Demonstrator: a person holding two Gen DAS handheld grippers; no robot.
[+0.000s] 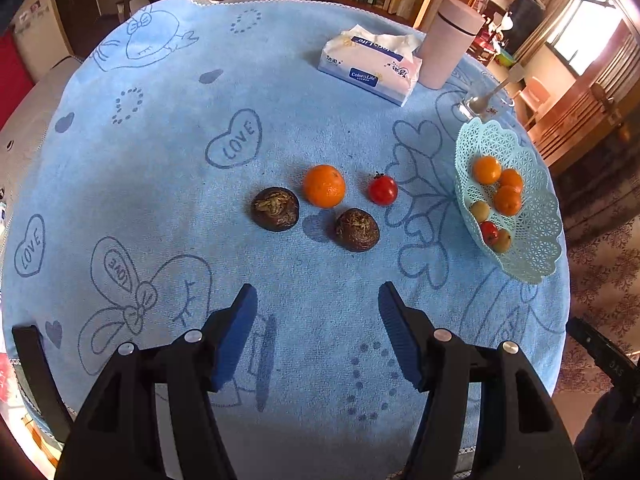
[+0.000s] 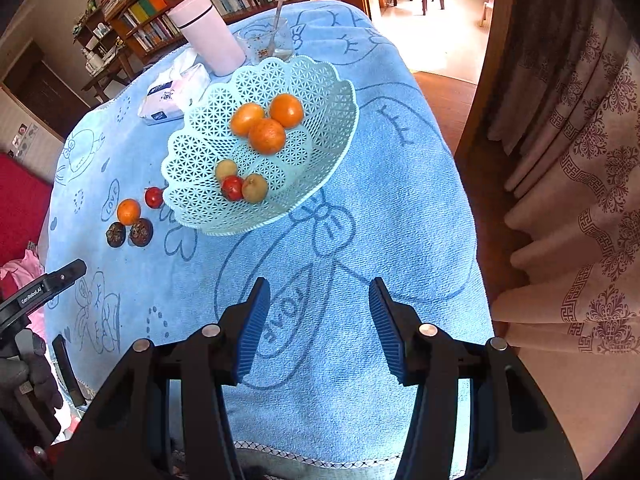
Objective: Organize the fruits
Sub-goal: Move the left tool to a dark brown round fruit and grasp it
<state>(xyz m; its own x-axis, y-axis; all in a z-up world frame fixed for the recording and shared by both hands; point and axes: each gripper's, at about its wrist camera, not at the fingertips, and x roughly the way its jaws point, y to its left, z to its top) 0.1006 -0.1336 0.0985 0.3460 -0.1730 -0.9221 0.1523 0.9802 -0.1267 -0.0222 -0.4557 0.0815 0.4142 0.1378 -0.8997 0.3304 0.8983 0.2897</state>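
Daylit, sharp; strong fisheye curvature at edges. Glare from window (image 1: 580,46) beyond pink cup (image 1: 448,42). Short shadows beside orange (image 1: 324,186).

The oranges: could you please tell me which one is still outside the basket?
The orange on the blue cloth, between the two dark brown fruits and beside the loose tomato; the other three sit in the basket.
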